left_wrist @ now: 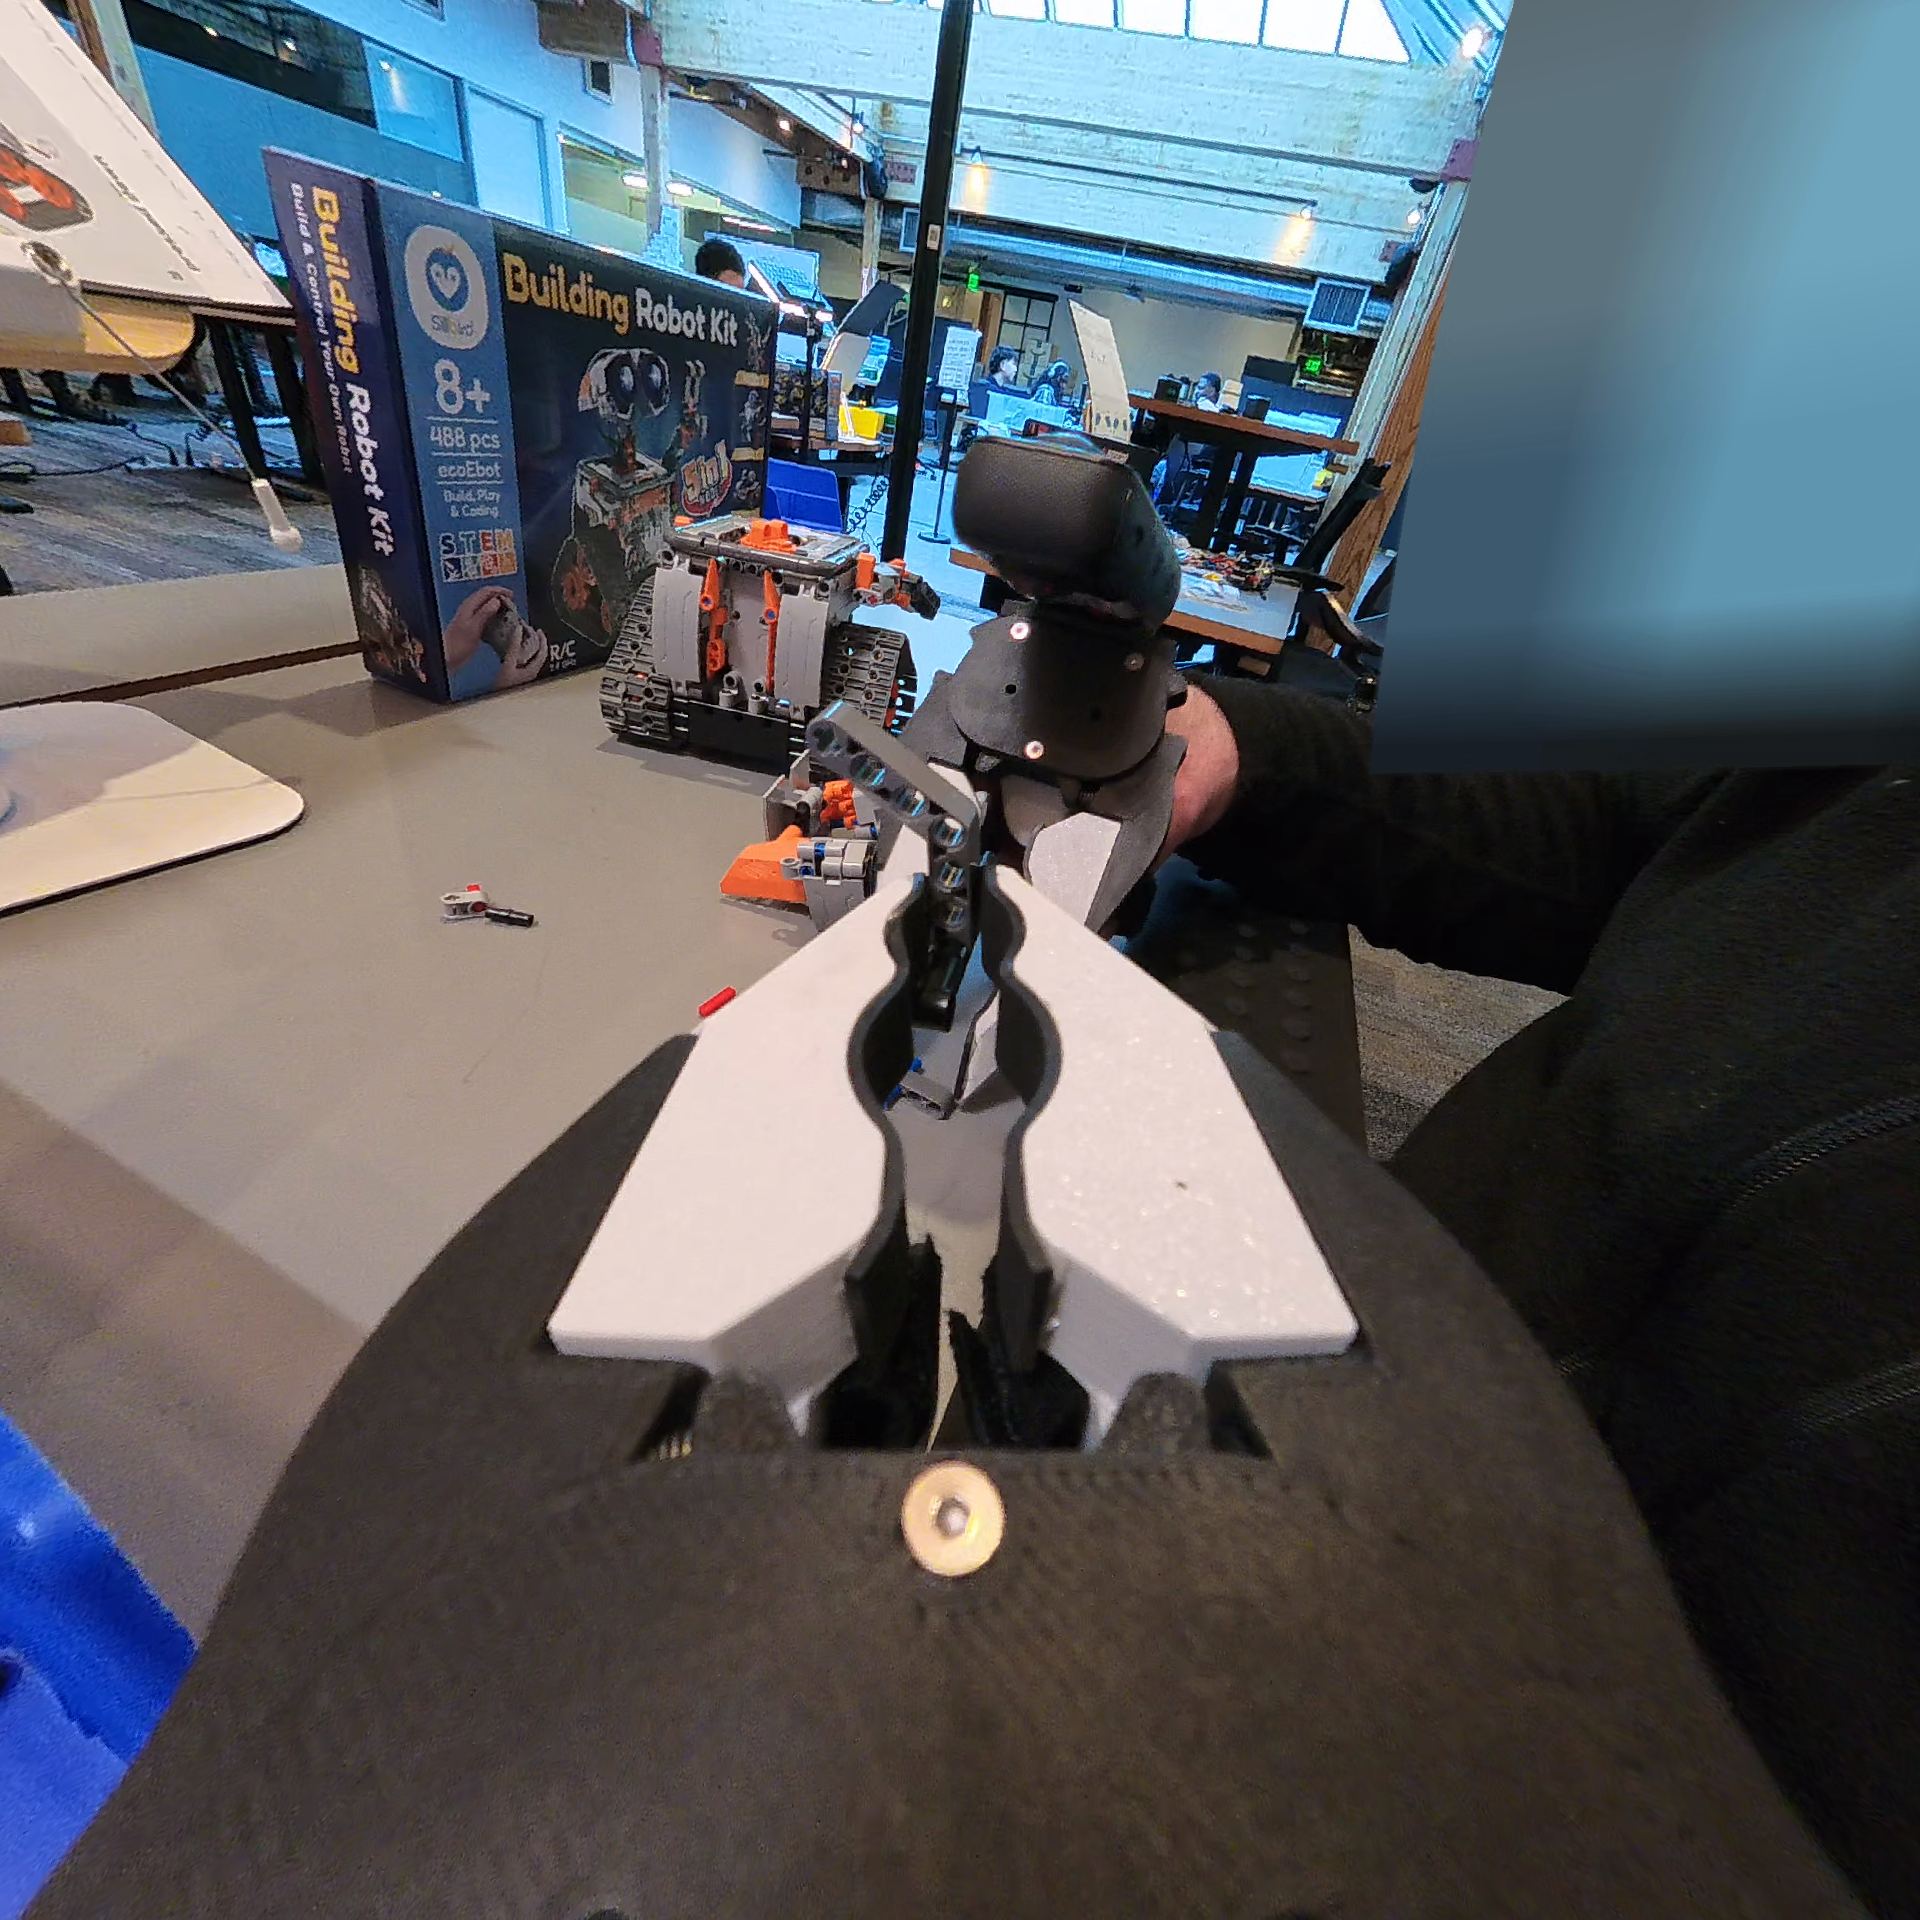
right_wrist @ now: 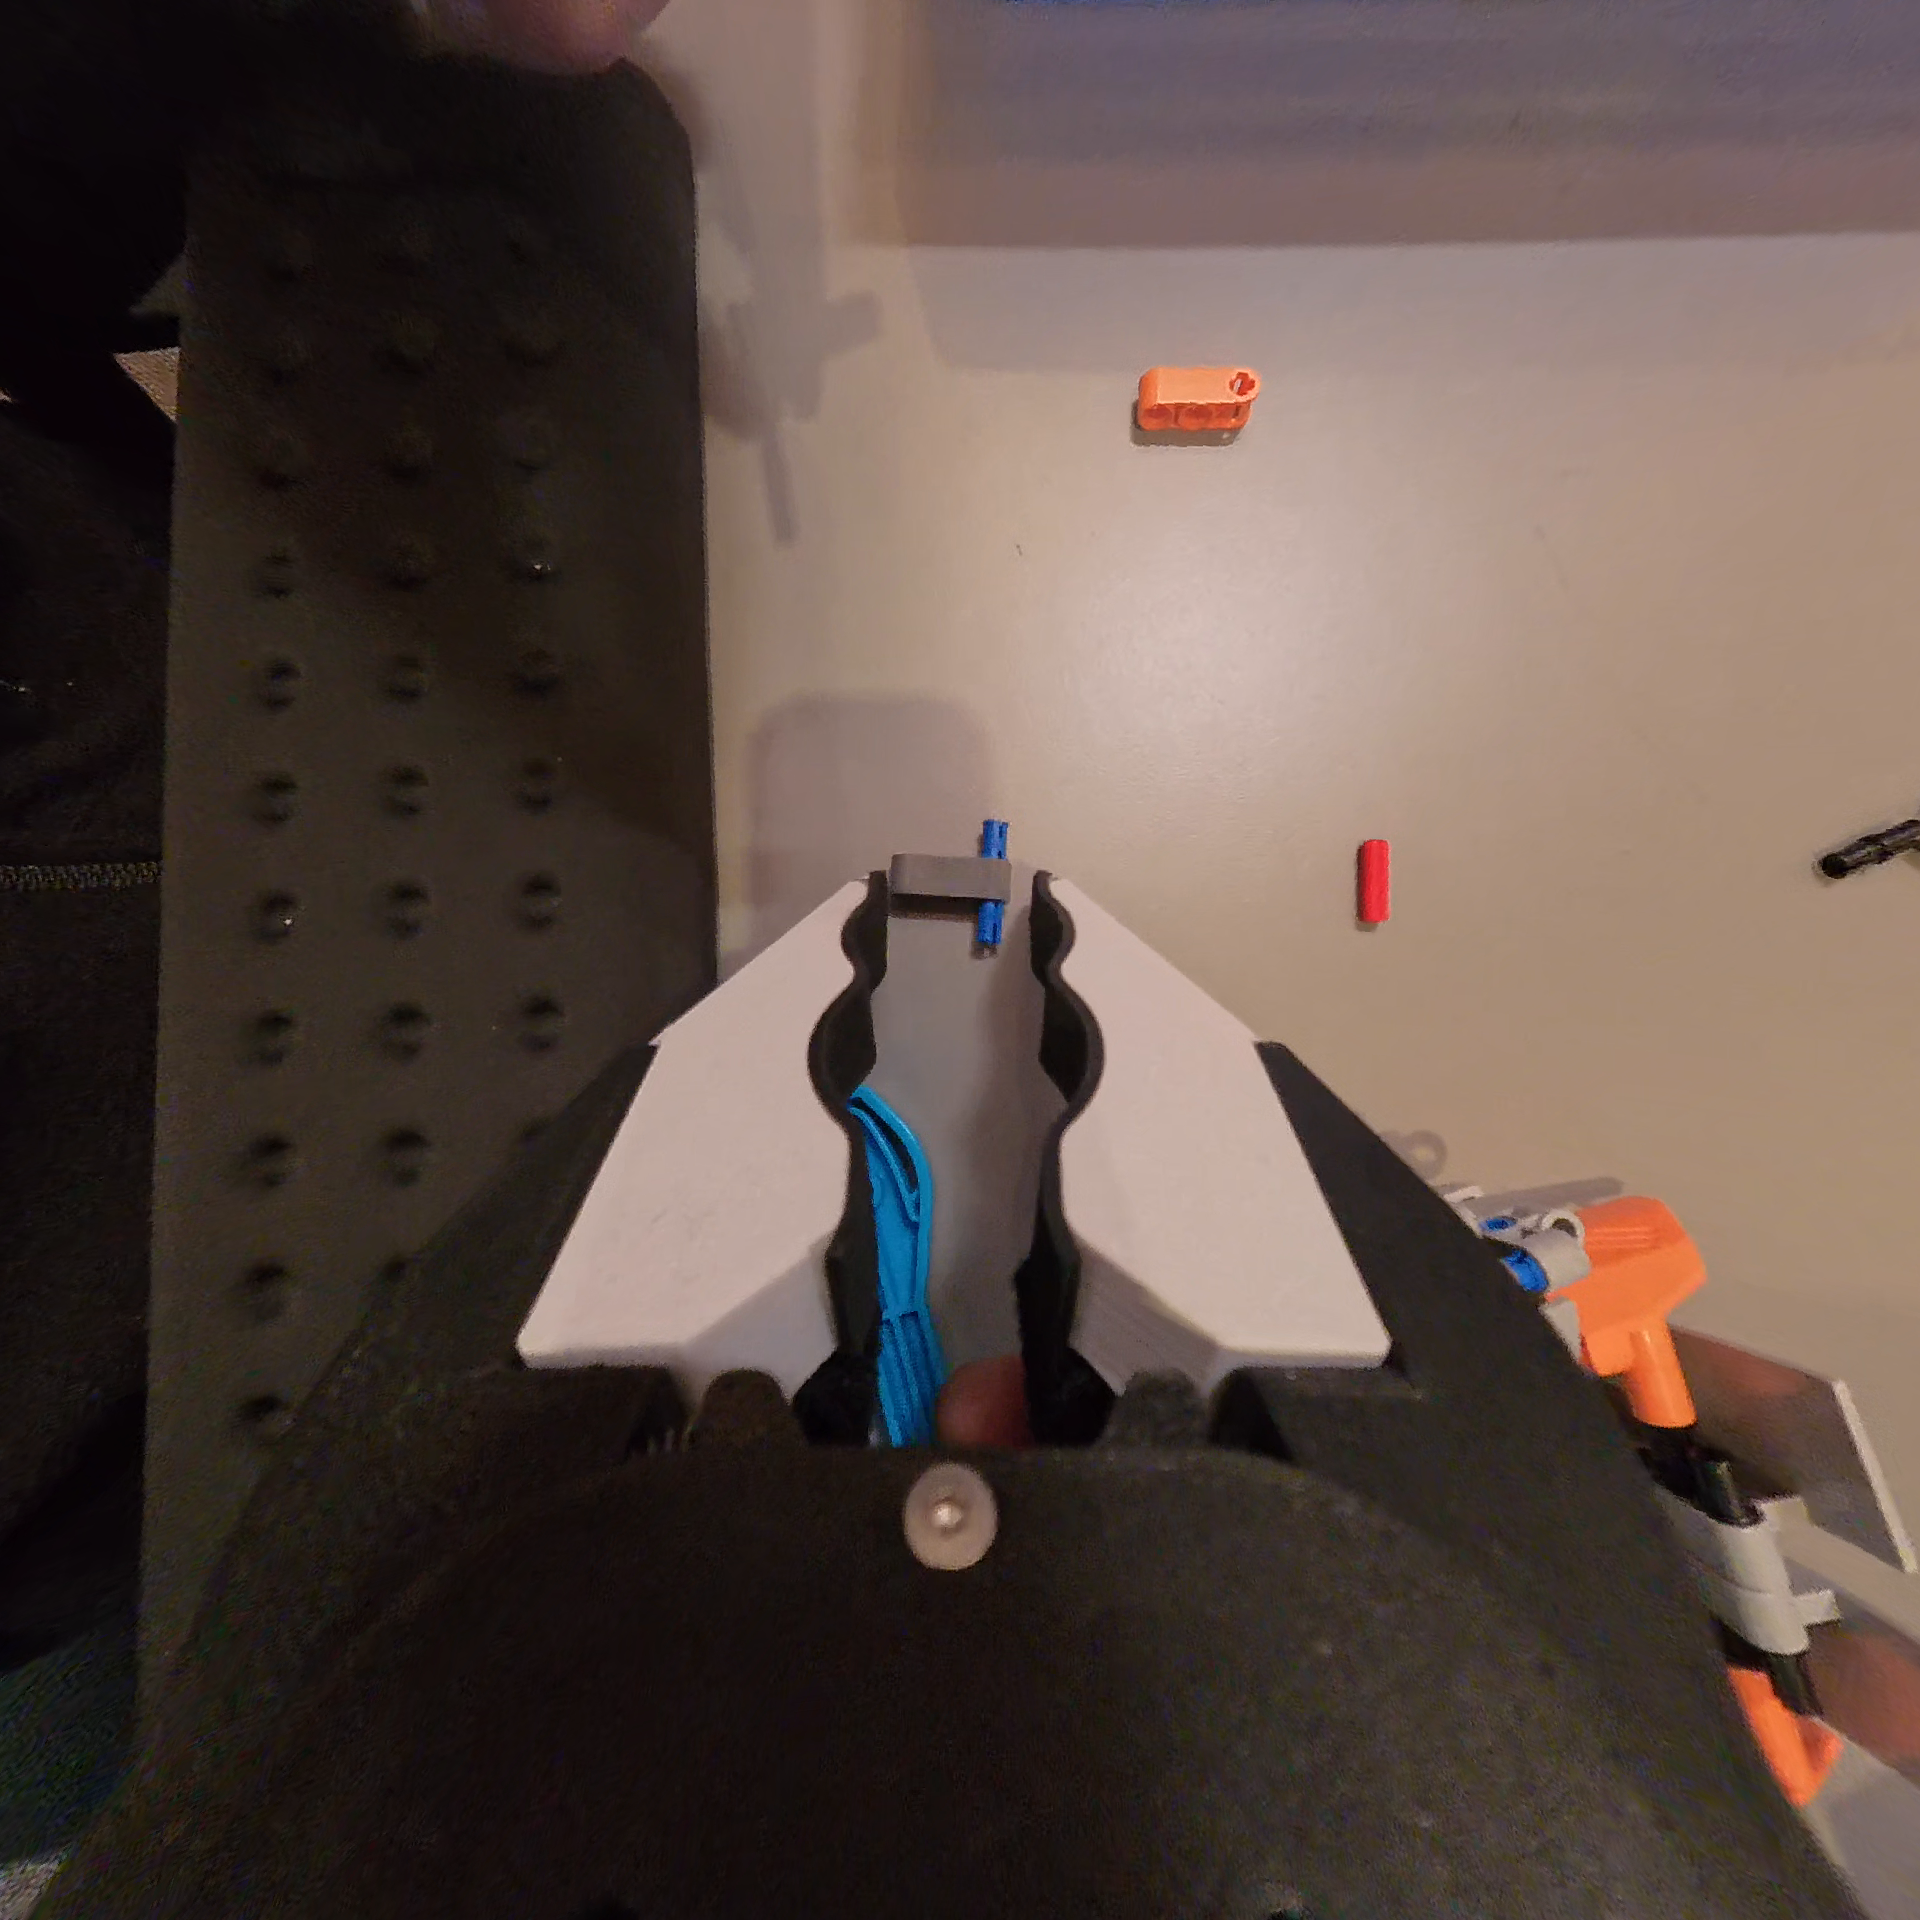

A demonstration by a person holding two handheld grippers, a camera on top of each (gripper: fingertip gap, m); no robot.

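My left gripper (left_wrist: pixel 951 896) is shut on a grey bent beam with holes (left_wrist: pixel 891 781) that sticks up and to the left from the fingertips. My right gripper (right_wrist: pixel 951 896) is shut on a flat grey piece (right_wrist: pixel 951 878) with a small blue pin (right_wrist: pixel 994 836) through its end, and points down at the table (right_wrist: pixel 1351 675). In the left wrist view the right gripper (left_wrist: pixel 1070 862) is just beyond my left fingertips, held by a hand (left_wrist: pixel 1205 769). The left gripper's black body (right_wrist: pixel 416 727) fills the left of the right wrist view.
A tracked grey and orange robot model (left_wrist: pixel 758 644) and its box (left_wrist: pixel 520 436) stand at the back. An orange and grey sub-assembly (left_wrist: pixel 800 857) lies near the fingertips. Loose parts: an orange connector (right_wrist: pixel 1195 398), a red pin (right_wrist: pixel 1372 881), a black pin (right_wrist: pixel 1870 852). The left gripper's tips are roughly 12 centimeters from the right gripper's. About 10 centimeters separates my right fingertips from the orange connector (right_wrist: pixel 1195 398).
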